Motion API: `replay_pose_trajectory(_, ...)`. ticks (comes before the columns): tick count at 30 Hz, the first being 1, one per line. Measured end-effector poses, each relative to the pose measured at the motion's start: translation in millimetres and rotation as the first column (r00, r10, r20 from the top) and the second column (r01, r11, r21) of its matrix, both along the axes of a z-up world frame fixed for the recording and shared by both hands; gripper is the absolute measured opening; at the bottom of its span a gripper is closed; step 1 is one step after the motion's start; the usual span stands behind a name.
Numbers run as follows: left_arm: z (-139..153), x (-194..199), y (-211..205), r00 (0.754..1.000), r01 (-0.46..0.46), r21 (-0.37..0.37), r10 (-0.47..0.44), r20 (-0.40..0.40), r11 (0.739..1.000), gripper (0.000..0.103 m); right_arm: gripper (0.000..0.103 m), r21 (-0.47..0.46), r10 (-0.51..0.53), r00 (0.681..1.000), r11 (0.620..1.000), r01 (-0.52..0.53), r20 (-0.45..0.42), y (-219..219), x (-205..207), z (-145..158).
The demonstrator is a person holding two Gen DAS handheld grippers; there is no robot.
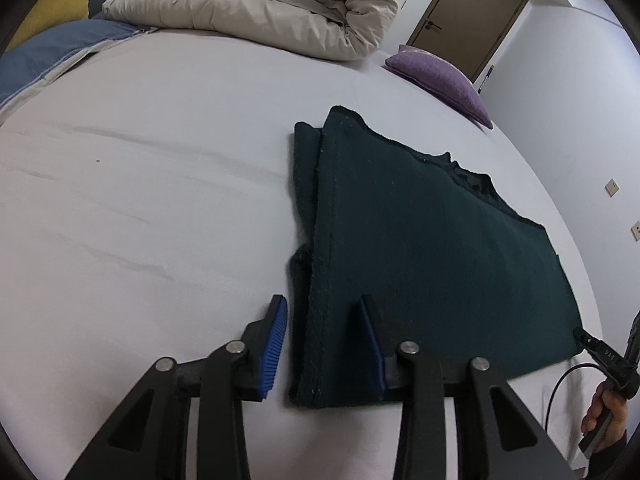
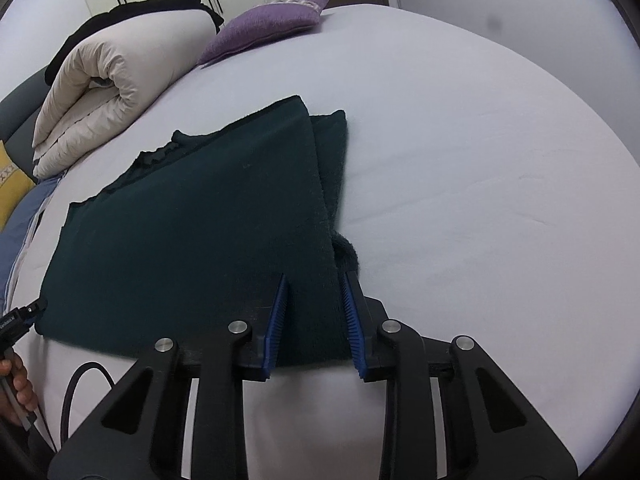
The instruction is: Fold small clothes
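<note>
My left fingers [image 1: 324,344]: nearest in the left wrist view, blue-padded, set narrow astride the near left corner of the dark green garment [image 1: 420,248]; one pad lies on the cloth, the other stands on the bed sheet [image 1: 140,200] just beside the folded edge. Whether they pinch the cloth I cannot tell.
My right fingers [image 2: 316,320]: nearest in the right wrist view, narrow, both blue pads against the near right corner of the dark green garment [image 2: 200,220], with its folded edge between them.
Garment: lies flat on the bed sheet [image 2: 480,160], its sides folded in, its near edge towards me, its ragged far edge towards the bedding.
Seen only from the left: my right hand [image 1: 604,412] on its black handle at the picture's right edge, with a black cable beside it; a wall with two switch plates.
Seen only from the right: my left hand [image 2: 18,384] at the picture's left edge with a looped cable; white wardrobe doors far off; a black cloth on top of the duvet [image 2: 104,92].
Far, in both: rolled beige duvet [image 1: 256,4], purple cushion [image 1: 440,76], brown door [image 1: 468,12], a blue cover and a yellow pillow.
</note>
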State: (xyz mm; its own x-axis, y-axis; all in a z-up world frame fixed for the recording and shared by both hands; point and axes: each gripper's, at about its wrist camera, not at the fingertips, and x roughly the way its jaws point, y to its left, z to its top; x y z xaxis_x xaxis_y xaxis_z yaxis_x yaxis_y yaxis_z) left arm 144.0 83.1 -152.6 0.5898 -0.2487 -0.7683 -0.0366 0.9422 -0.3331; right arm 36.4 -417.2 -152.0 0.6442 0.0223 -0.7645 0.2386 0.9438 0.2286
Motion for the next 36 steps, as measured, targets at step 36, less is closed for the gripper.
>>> replay_pose_trajectory(36, -1.1, -0.4, -6.6, 0.996, 0.089, 0.094, -0.088, -0.007, 0.992, 0.009, 0.004, 0.235, -0.047, 0.999, 0.971, 0.047, -0.006, -39.5, -33.4, -20.5)
